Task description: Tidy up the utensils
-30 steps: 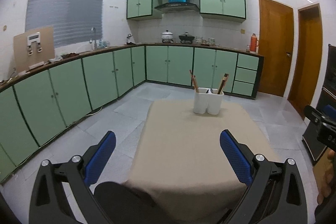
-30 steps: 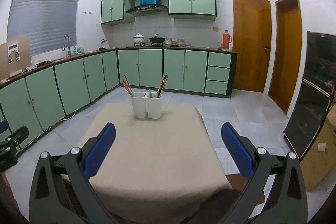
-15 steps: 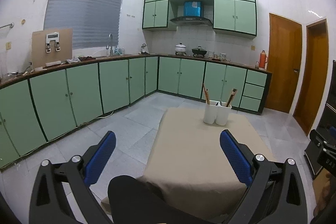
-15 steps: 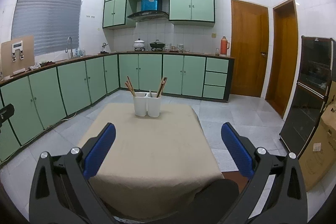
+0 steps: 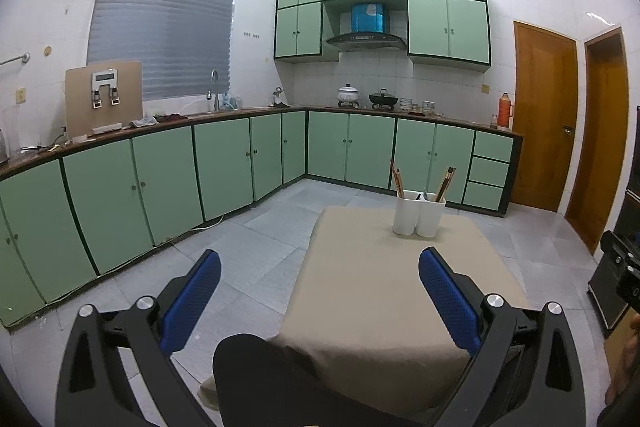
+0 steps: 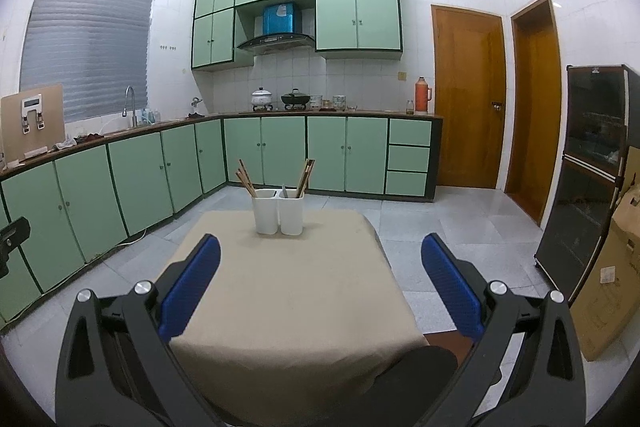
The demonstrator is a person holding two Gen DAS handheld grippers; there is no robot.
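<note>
Both spread grippers, left (image 5: 319, 269) and right (image 6: 320, 253), apparently backed from holder (image 6: 278, 211).

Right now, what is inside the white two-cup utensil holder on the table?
The utensil holder has brown chopsticks leaning out of its left cup, more chopsticks in the right cup, plus a grey utensil tip near the divider. Their lower ends are hidden by the cup walls.

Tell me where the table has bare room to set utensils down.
The cloth-covered table is bare from its near edge up to the white utensil holder, and along both sides of it. Only the far middle is taken, by the holder with its chopsticks. Both tongs, left and right, are open and empty.
</note>
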